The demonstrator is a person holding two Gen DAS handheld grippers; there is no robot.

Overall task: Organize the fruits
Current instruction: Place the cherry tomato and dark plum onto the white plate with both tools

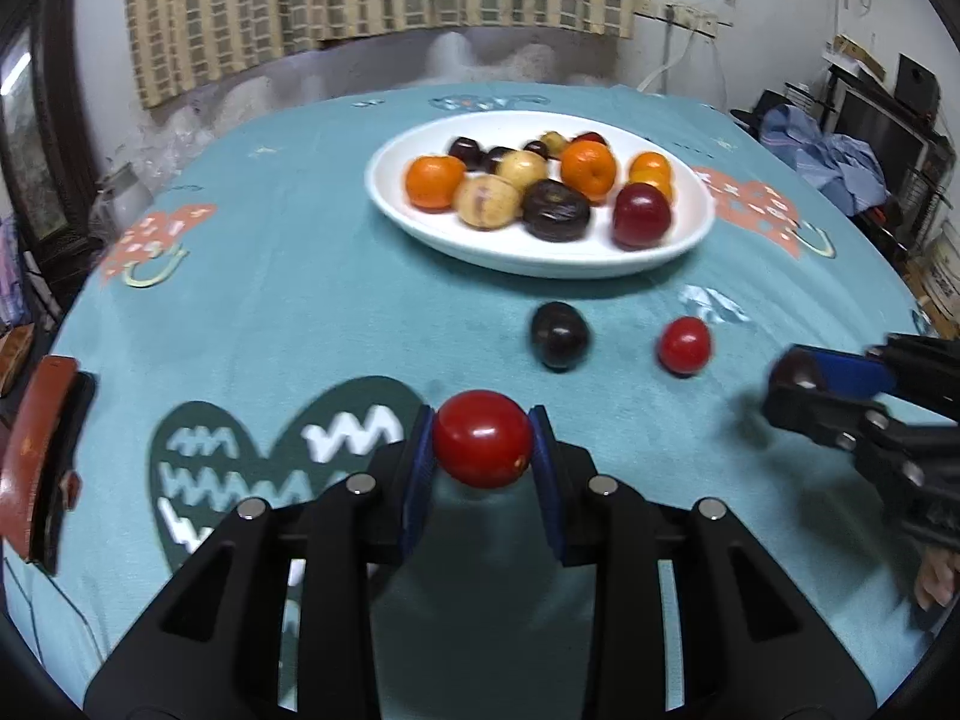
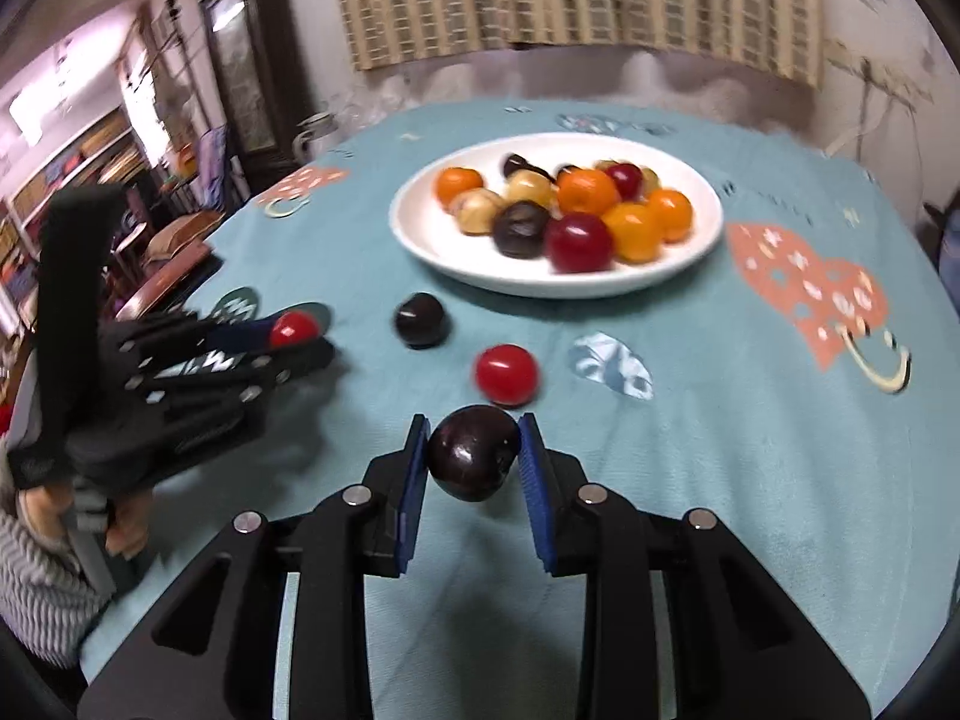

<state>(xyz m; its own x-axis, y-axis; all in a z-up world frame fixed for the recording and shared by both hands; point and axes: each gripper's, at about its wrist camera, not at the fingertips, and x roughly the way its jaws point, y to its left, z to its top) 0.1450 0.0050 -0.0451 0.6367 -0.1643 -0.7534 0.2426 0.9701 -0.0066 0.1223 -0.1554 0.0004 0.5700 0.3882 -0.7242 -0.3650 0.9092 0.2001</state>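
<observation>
Left tongs (image 1: pixel 483 441) clamp red fruit (image 1: pixel 483 438); right tongs (image 2: pixel 474 459) clamp dark plum (image 2: pixel 473 459).

Left hand-held gripper (image 1: pixel 483 441) clamps a red fruit (image 1: pixel 483 438) above the tablecloth (image 1: pixel 300 300).

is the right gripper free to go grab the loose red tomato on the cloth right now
Probably not yet. The right gripper is shut on a dark plum, so its jaws are full. The red tomato lies just ahead with nothing between; the plum needs dropping on the plate first.

Dim, even indoor light throws soft shadows beneath each hand-held gripper (image 1: pixel 483 447), the plate (image 1: pixel 420 222) ahead slightly motion-blurred, fisheye edges bent and dark.
</observation>
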